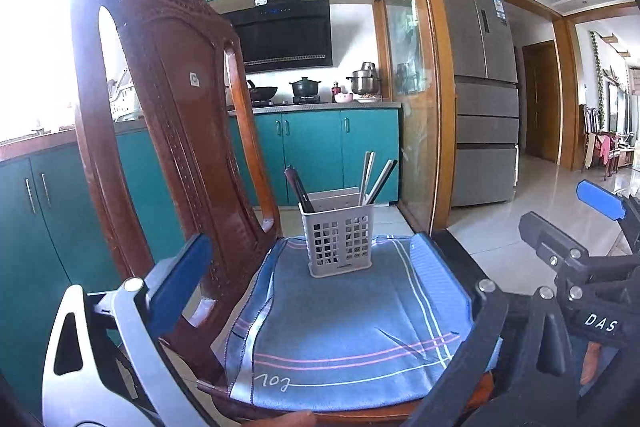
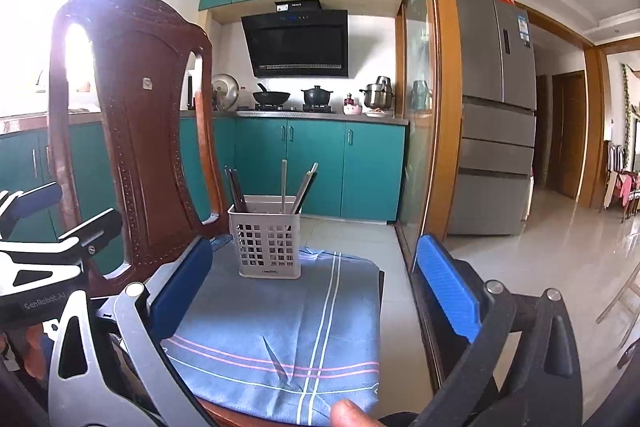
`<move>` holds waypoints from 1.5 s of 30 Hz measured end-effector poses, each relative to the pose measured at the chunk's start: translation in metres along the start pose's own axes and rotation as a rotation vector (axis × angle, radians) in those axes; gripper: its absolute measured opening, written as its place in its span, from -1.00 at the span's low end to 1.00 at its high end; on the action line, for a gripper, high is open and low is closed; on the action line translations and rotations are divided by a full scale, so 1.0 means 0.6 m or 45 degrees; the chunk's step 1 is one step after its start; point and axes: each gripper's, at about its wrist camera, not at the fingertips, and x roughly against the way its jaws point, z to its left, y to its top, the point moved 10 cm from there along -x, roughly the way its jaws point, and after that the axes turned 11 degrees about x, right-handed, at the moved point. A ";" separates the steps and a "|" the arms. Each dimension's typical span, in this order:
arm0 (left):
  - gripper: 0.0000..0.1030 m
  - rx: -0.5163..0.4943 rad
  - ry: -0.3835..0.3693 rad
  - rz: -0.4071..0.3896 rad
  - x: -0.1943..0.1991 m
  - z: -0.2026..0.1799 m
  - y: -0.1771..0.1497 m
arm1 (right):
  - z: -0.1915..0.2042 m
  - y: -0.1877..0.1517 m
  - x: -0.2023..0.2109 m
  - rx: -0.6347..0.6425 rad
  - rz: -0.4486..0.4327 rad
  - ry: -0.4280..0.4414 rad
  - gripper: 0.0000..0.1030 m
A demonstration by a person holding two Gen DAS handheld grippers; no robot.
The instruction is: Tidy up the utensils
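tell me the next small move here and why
Probably back both claws away: the task looks finished. The chopsticks and dark utensils all stand in the white holder on the blue cloth, with no loose utensil visible. The left claw and right claw are open and hold nothing.

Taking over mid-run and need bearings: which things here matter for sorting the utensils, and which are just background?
Job items:
utensil basket
chopsticks standing in it
dark-handled utensils in it
blue cloth under it
left gripper, open
right gripper, open

Background:
wooden chair
wok
clay pot
fridge
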 end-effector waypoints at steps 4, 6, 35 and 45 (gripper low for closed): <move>0.93 0.006 -0.003 -0.003 0.010 0.002 0.002 | 0.003 0.005 0.017 -0.004 -0.014 0.004 0.94; 0.93 0.007 -0.004 -0.006 0.011 0.004 0.006 | 0.003 0.009 0.017 -0.004 -0.019 0.002 0.94; 0.93 0.031 -0.007 -0.008 0.022 0.018 0.013 | 0.014 0.014 0.038 0.018 -0.028 0.020 0.94; 0.93 0.027 -0.009 0.005 0.016 0.021 0.007 | 0.014 0.013 0.038 0.023 -0.020 0.020 0.94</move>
